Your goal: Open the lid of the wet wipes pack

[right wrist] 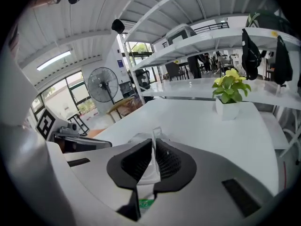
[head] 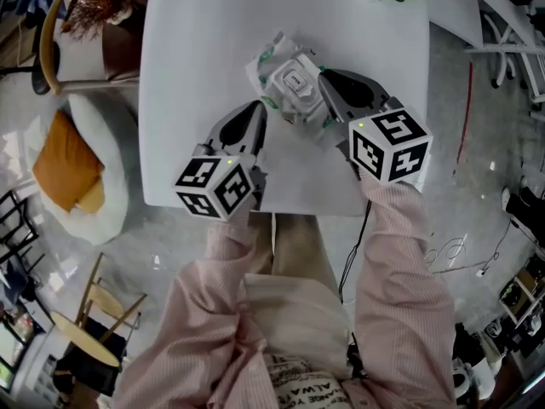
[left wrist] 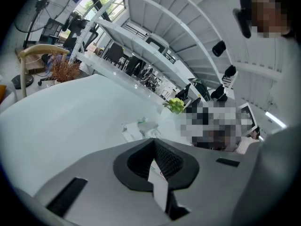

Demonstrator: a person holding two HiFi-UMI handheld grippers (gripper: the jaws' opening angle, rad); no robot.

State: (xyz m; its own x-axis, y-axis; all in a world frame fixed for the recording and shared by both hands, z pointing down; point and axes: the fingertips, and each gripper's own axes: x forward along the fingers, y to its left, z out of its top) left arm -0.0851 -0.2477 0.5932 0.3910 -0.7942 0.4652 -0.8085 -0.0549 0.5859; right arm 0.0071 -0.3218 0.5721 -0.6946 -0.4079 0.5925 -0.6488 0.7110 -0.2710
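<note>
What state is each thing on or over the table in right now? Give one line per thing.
Wet wipes pack: crumpled, pinched at two edges.
Lid: closed, flat on the pack.
Left gripper: shut, apparently on the pack's edge.
Right gripper: shut on the pack's edge.
Potted plant: upright.

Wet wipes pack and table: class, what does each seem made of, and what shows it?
The wet wipes pack looks like thin glossy plastic film: it crinkles and folds. The table is smooth, white, faintly shiny: perhaps laminate or painted board.
</note>
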